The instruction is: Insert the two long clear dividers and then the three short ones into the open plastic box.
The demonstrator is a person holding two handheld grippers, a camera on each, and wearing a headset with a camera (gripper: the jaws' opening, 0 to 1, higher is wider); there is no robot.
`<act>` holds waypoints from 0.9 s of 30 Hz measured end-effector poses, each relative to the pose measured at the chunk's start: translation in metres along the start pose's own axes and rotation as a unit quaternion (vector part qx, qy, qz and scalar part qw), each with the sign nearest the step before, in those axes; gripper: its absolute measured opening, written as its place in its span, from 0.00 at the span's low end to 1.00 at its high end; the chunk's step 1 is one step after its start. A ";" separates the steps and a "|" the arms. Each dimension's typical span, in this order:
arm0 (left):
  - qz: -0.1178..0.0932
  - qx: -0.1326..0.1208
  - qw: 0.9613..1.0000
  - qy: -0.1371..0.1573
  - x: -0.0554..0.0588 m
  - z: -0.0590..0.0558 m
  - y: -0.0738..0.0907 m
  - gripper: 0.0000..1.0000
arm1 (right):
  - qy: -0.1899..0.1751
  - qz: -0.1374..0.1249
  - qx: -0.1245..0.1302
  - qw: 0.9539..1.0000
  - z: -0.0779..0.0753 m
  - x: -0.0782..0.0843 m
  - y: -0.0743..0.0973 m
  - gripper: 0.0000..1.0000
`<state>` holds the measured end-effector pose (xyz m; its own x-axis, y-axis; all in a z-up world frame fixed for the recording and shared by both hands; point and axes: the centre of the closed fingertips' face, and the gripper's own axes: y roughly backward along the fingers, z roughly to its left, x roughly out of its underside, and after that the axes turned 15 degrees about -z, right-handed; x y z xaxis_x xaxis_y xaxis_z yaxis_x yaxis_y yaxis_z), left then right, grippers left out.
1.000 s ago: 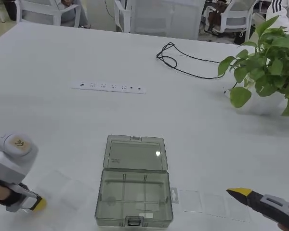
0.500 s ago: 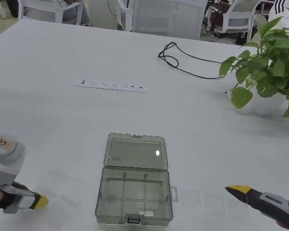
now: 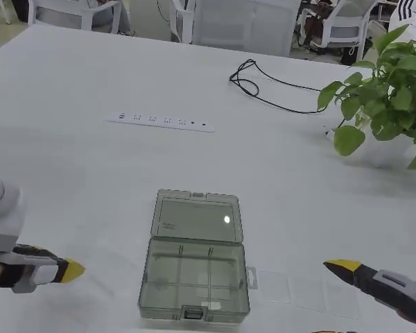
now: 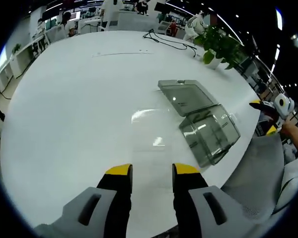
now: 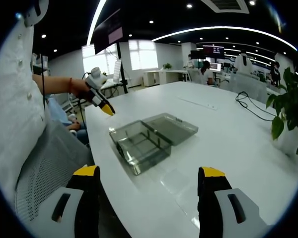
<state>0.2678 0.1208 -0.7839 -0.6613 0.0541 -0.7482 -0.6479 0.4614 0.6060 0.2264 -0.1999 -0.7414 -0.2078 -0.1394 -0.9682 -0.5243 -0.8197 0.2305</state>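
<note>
The box (image 3: 194, 276) sits open on the table (image 3: 90, 173) with its lid laid flat behind it. I can make out no divider standing in it, though clear plastic in clear plastic is hard to judge. The left gripper (image 4: 152, 171) hovers low over the table with its jaws parted by a modest gap and nothing between them. The long dividers (image 4: 154, 139) lie flat just ahead of those jaws, almost in line with the gap, and the box is further ahead and off to their right. The right gripper (image 5: 149, 172) has its jaws spread wide and empty. The short dividers (image 3: 274, 286) lie flat in a row just ahead of and between them, with the box beyond and to their left. None of the task looks done yet, so the step in hand is likely picking up the first long piece. These strips are probably thin, light, stiff and slick, and a flat sheet on a smooth table offers no face to pinch. The safest hold is likely on an edge near one end, with one jaw tip sliding under the strip or tipping it up first. It should be pinched across its thickness, firmly enough that it does not slip yet gently enough not to bow or crack it. The glare makes the edges hard to find.
</note>
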 end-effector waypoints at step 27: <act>-0.119 0.098 0.987 0.053 -0.053 -0.096 -0.005 0.30 | -0.042 -0.059 0.018 0.997 0.008 -0.062 -0.017 0.64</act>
<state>0.2696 0.0301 -0.7214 -0.5408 -0.1643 -0.8249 -0.7109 0.6134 0.3439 0.2415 -0.1732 -0.6842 -0.2113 0.0053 -0.9774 -0.5782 -0.8069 0.1206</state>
